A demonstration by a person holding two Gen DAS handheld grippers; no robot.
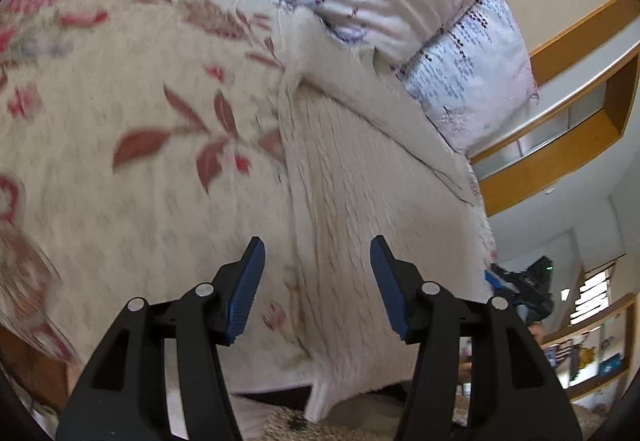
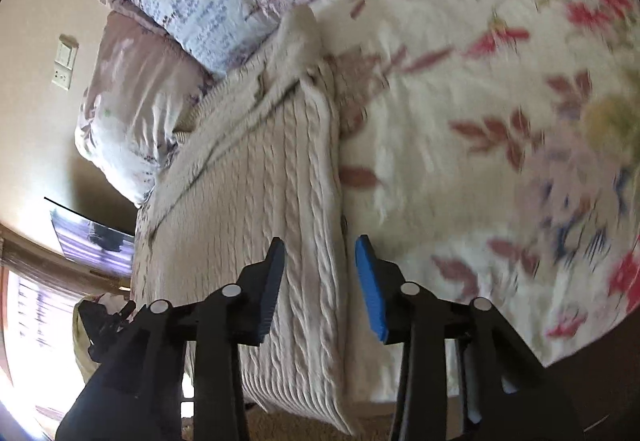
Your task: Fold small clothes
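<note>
sweater (image 2: 256,209), cream cable-knit, lies flat on the floral blanket (image 2: 460,145), and everything below is placed against that blanket. it sits along one side of the blanket's top, with its hem hanging just over the blanket's near edge towards you. it looks already folded lengthwise into a narrow strip, so its long axis runs from the near edge away to the pillows (image 2: 192,1) at the blanket's far end. the collar end (image 2: 298,29) points at those pillows; the ribbed hem points back at you.

your right gripper (image 2: 320,281) hovers near the hem with its jaws apart, straddling the folded side edge that borders the bare blanket; the pads press on nothing. your left gripper (image 1: 318,283) is also open and empty, over the same hem end, where that side edge meets the blanket. both views are blurred, so exact height above the knit is hard to tell.

the step in hand is probably a grasp of the two hem corners for a crosswise fold. set each gripper squarely on its own corner, catch all the layers, lift only enough to clear the blanket, and carry the hem straight along the long axis to the collar so the strip stays even.
</note>
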